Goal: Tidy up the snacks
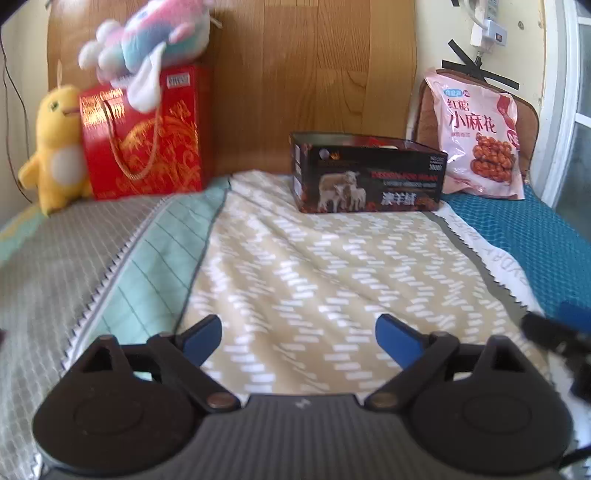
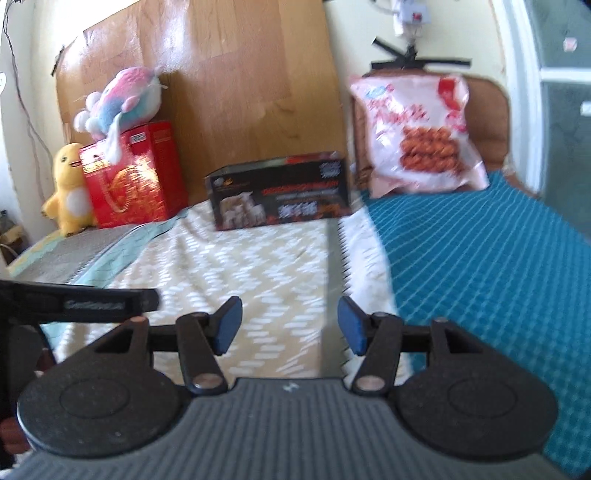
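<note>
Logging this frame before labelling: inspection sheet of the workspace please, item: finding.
Surface: bed with patchwork covers in beige, teal and grey check.
Job's things: open dark box with sheep print, upright at the headboard; pink snack bag to its right, leaning on a brown cushion.
Clutter: red gift bag, pastel plush on top of it, yellow plush beside it.
Grippers: left hand-held gripper open, empty; right hand-held gripper open, empty.
Cables: thin wire down the left wall; white plug and adapter taped to the right wall.
Surroundings: wooden headboard, window frame at right.
</note>
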Motion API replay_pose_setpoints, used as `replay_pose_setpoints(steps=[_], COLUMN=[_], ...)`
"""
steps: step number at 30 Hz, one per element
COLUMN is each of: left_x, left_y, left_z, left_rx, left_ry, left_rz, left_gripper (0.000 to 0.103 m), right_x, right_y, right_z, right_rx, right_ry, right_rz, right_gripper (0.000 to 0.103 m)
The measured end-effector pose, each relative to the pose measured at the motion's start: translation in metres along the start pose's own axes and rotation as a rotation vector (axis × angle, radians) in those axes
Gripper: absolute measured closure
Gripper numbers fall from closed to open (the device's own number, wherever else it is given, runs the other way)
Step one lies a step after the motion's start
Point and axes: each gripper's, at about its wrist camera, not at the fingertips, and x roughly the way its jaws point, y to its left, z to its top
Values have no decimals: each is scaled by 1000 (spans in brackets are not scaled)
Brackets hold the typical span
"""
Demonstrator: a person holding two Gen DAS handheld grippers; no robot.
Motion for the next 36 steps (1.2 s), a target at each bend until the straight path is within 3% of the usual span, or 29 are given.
replay_pose_setpoints(steps=[3,8,23,30,36], left_x=[-2,-1,4,7,14], left_y=[-1,-2,2,-2,-11], left_z=[-3,-9,-20,-16,-12], left_rx=[14,30,9,22,83], left_ry=[-22,-32,-20,-15,-19], left_rz=[24,47,26,93,146], left_gripper=[5,2,0,0,0], right_x=[0,1,4,18,29], right_y=[-9,-21,-16,-4,-11], right_z=[0,-3,-9,1,0], right_rx=[-3,42,48,-35,14], right_ry=[-16,-4,-2,-61,-3], right_rz=[-62,-93,-83,-82,-57], right_gripper=[36,34,33,32,31])
